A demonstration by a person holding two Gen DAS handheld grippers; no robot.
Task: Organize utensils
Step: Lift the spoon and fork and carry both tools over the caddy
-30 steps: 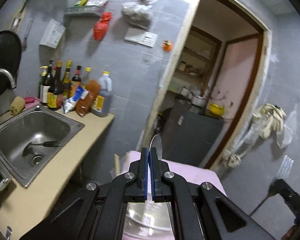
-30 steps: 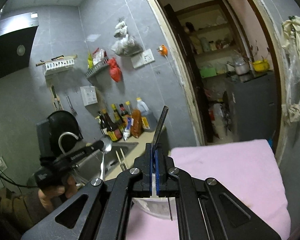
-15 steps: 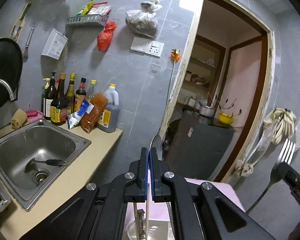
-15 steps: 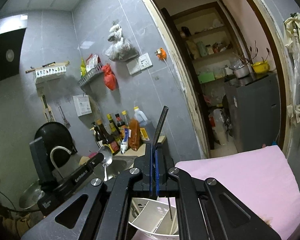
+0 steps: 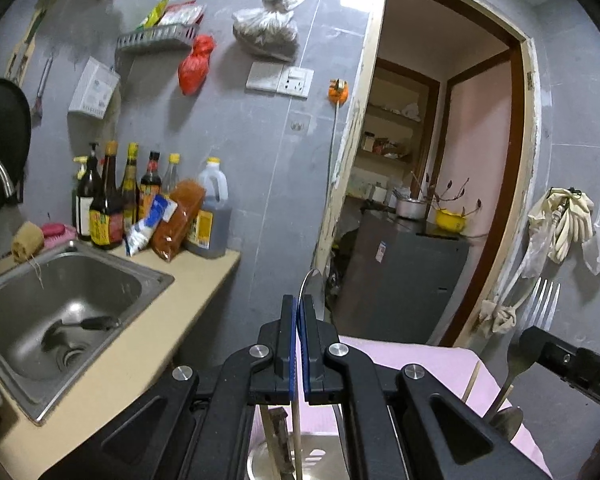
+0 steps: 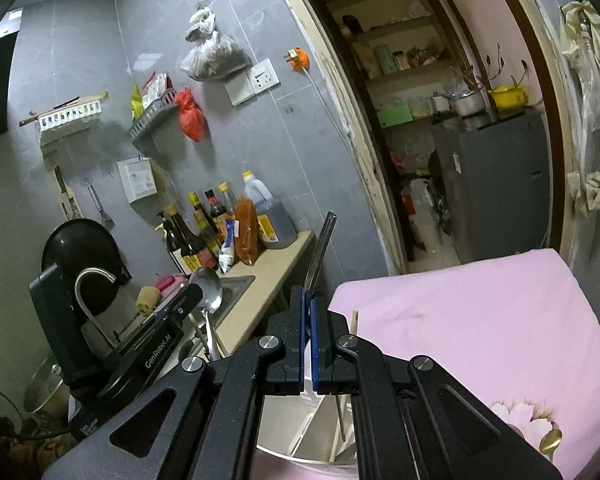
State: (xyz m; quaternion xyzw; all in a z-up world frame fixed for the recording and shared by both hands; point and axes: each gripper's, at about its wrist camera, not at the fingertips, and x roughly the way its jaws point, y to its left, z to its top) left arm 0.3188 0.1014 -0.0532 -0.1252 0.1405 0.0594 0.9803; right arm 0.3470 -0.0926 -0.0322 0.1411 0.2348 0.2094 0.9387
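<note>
I read "GenRobot.AI" on my left gripper (image 6: pixel 204 300), its jaws clamped on a spoon (image 6: pixel 206 289), while my right gripper (image 6: pixel 309 312) pinches a fork (image 6: pixel 320 248) above the pink cloth (image 6: pixel 480 320).

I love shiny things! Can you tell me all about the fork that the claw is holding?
The fork is silvery metal with four long tines pointing up and a thin handle reaching down past the pads. The shut right gripper pinches it upright by its neck. It hangs over the pink cloth, touching only the gripper, as far as can be seen.
</note>
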